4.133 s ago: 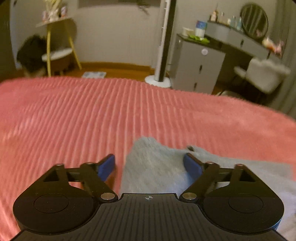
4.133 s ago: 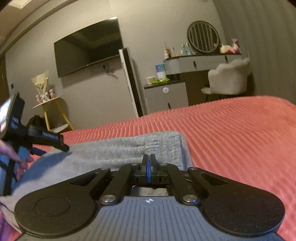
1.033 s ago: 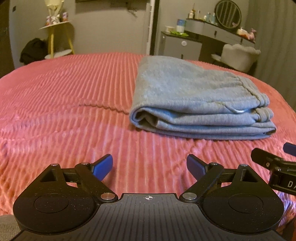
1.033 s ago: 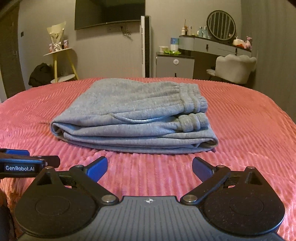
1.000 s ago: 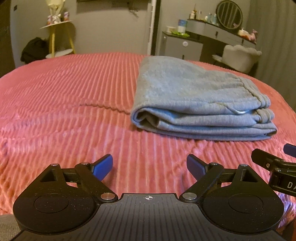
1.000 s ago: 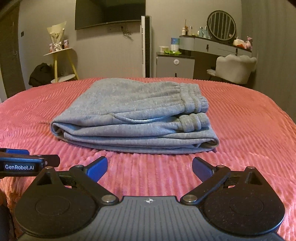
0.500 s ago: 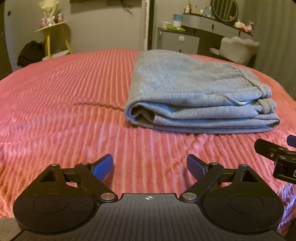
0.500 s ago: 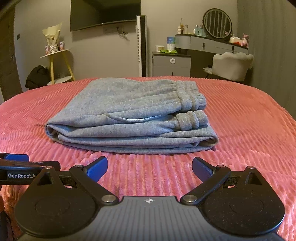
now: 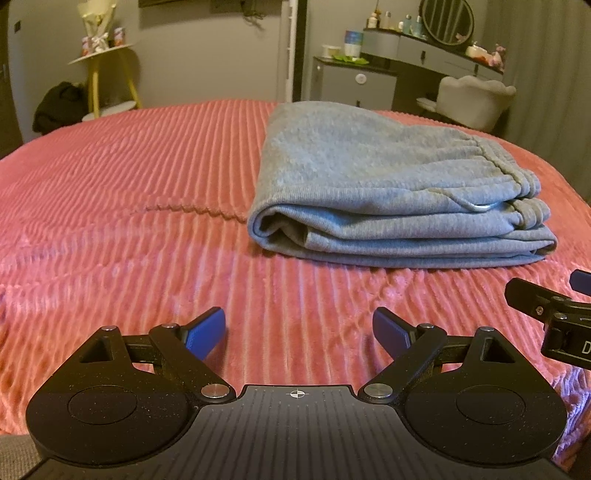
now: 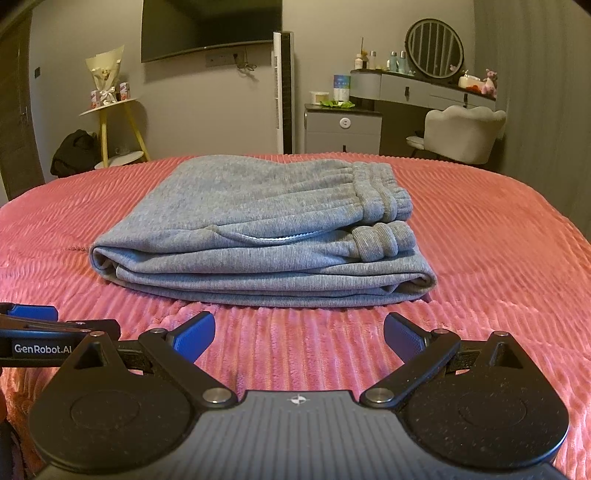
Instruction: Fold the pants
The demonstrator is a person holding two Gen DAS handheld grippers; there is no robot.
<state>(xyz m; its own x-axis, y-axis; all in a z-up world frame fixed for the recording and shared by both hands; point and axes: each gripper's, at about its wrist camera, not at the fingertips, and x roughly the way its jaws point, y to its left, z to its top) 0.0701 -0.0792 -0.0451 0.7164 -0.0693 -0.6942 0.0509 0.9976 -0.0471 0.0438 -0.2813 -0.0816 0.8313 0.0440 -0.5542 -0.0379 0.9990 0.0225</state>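
Nearest in the left wrist view, the left gripper (image 9: 298, 328) is angled downward over the bedspread (image 9: 129, 221), its blue-padded fingers (image 9: 206, 332) spread wide with only pink fabric between them; it is released and grasps nothing. In the right wrist view the right gripper (image 10: 300, 334) sits in a like pose, tilted down toward the near edge of the bed, its blue pads (image 10: 195, 334) likewise wide apart and empty. The two tools are side by side: part of the right one enters the left view at the right edge, and part of the left one enters the right view at the left edge. Neither touches the garment. Beyond both, the grey pants (image 10: 258, 229) lie folded in a stacked bundle on the ribbed pink bedspread, right of centre in the left view and central in the right view, with the rounded fold at the left and the elastic waistband (image 10: 384, 199) and cuffs at the right. A low ridge in the bedspread runs left from the bundle. Nothing lies between the grippers and the pants. Farther off, past the bed: a yellow-legged side table (image 10: 110, 122) at far left, a wall-mounted television (image 10: 210, 27), a white tower fan (image 10: 283, 92), a grey cabinet (image 10: 343, 127), a dressing table with a round mirror (image 10: 434, 48), and a pale upholstered chair (image 10: 463, 133) at far right.
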